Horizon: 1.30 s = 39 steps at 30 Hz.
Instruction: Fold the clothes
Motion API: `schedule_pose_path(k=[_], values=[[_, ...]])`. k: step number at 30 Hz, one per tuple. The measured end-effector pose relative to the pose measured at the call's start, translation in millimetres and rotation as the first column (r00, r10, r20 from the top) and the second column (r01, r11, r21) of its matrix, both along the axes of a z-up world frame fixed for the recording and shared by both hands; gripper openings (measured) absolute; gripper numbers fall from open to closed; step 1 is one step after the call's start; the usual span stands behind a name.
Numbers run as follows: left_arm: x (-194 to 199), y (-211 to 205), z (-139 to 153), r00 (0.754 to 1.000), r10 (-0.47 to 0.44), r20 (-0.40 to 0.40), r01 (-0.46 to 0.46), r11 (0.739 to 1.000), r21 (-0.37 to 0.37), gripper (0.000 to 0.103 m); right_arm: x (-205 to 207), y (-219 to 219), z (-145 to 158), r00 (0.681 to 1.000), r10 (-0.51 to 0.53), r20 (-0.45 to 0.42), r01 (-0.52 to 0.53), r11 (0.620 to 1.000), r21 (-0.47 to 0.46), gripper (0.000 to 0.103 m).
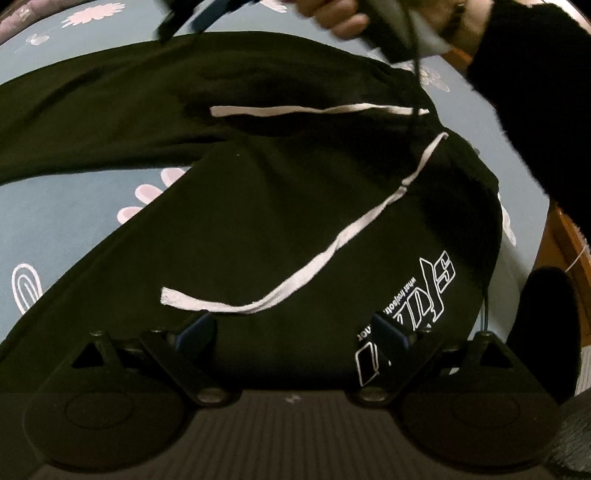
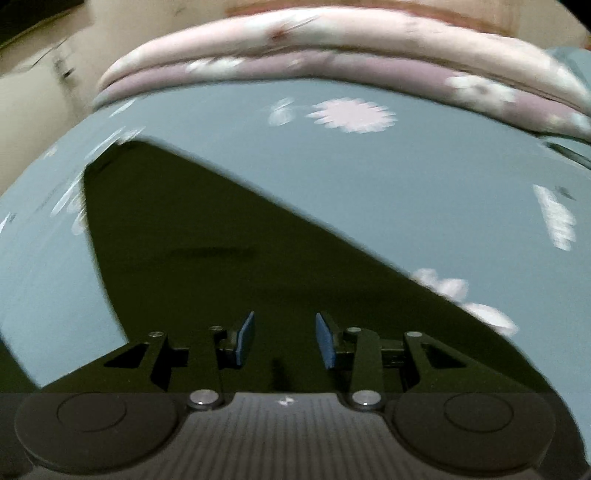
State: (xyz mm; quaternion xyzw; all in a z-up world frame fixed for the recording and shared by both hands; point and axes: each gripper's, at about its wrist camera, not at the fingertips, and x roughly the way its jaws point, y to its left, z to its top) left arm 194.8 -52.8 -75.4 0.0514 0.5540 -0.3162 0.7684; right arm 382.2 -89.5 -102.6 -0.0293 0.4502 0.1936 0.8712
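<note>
Black trousers (image 1: 277,221) lie spread on a blue-grey flowered bedsheet (image 1: 74,229), with two white drawstrings (image 1: 332,247) and a white printed logo (image 1: 424,295) near the waist. My left gripper (image 1: 291,334) hovers low over the waist area, its fingers wide apart and open, nothing pinched. In the left wrist view a person's hand (image 1: 340,18) holds my right gripper (image 1: 184,22) at the top, above the far trouser leg. In the blurred right wrist view my right gripper (image 2: 285,339) stands open over a black trouser leg (image 2: 221,258), with nothing between its blue pads (image 2: 245,339).
A pink flowered quilt or pillow (image 2: 332,44) lies along the far side of the bedsheet (image 2: 332,166). A black sleeve (image 1: 535,92) fills the upper right. A wooden bed edge (image 1: 565,240) and a dark shape (image 1: 546,332) are at the right.
</note>
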Motion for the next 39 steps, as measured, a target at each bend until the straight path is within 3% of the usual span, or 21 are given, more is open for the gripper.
schedule_pose_path(k=[8,16,22,25,28,32,36,39], values=[[1,-5,-6,1.0,-0.008,-0.014,0.008,1.0,0.012,0.092,15,46,-46,0.995,0.077,-0.061,-0.083,0.991,-0.107,0.042],[-1,-6,-4,1.0,-0.014,-0.01,0.014,1.0,0.004,0.092,-25,45,-43,0.981,0.175,-0.082,-0.187,0.966,-0.178,0.043],[-2,-9,-4,1.0,-0.024,-0.01,0.024,1.0,0.008,0.092,6,50,-20,0.992,0.125,-0.014,-0.126,0.99,-0.057,0.043],[1,-7,-5,1.0,-0.016,-0.014,0.016,1.0,0.007,0.092,30,66,-22,0.993,0.114,-0.009,-0.114,0.993,-0.006,0.043],[2,-6,-7,1.0,-0.014,-0.02,0.014,1.0,0.007,0.092,40,80,-37,0.992,0.124,-0.016,-0.125,0.992,-0.032,0.043],[0,-6,-6,1.0,-0.019,-0.021,0.019,1.0,0.0,0.092,22,78,-50,0.985,0.167,-0.036,-0.169,0.985,-0.043,0.046],[-1,-8,-5,1.0,-0.024,-0.017,0.024,1.0,0.001,0.092,4,70,-47,0.972,0.222,-0.082,-0.226,0.973,-0.044,0.047],[-2,-10,-5,1.0,-0.024,-0.013,0.024,1.0,0.014,0.092,2,66,-35,0.976,0.205,-0.065,-0.209,0.976,-0.059,0.047]])
